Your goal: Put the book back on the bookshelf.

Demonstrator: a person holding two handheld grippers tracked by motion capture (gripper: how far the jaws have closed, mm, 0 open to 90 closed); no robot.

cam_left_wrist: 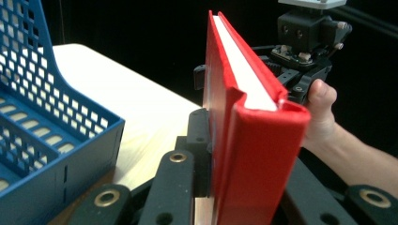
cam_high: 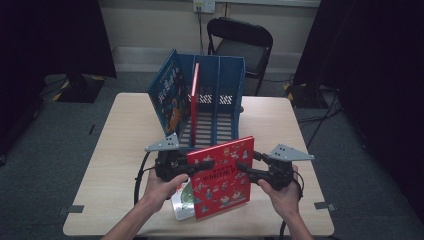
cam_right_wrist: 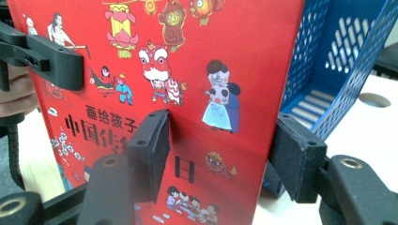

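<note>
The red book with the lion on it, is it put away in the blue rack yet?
Not yet. Two books already stand in the blue rack: a blue book and a thin red one. The red book is held up between the left tongs and right tongs, near the rack. Another book lies on the table waiting.
</note>
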